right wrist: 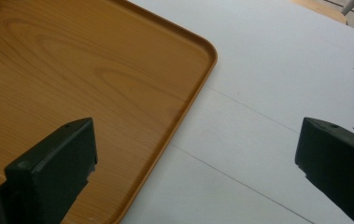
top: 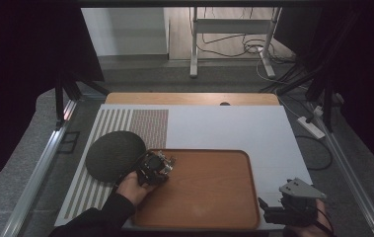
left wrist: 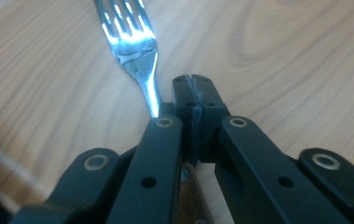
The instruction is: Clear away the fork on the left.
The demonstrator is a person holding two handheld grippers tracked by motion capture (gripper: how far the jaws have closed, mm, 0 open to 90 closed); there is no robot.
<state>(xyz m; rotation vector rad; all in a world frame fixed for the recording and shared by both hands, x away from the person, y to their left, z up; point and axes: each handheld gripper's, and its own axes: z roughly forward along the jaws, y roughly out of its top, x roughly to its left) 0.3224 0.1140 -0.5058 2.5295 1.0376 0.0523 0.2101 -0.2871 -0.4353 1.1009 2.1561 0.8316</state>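
The left claw [left wrist: 194,100] has its jaws pressed together, pinching the handle of a fork [left wrist: 139,60] whose tines stretch ahead over the wooden tray [top: 214,197]. The right claw [right wrist: 195,154] gapes wide, holding nothing, above the tray's corner and the white counter [right wrist: 282,70] beyond.

Left gripper [top: 162,165] jaws together; right gripper [top: 273,210] jaws wide apart.

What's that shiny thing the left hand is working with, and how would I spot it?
Start at the wooden tray on the white board. At the tray's left end sits the left tool, jaws shut. Beside its tip lies a fork, its handle passing under the tool. It is the one bright metal piece there, with slotted tines against the wood grain.
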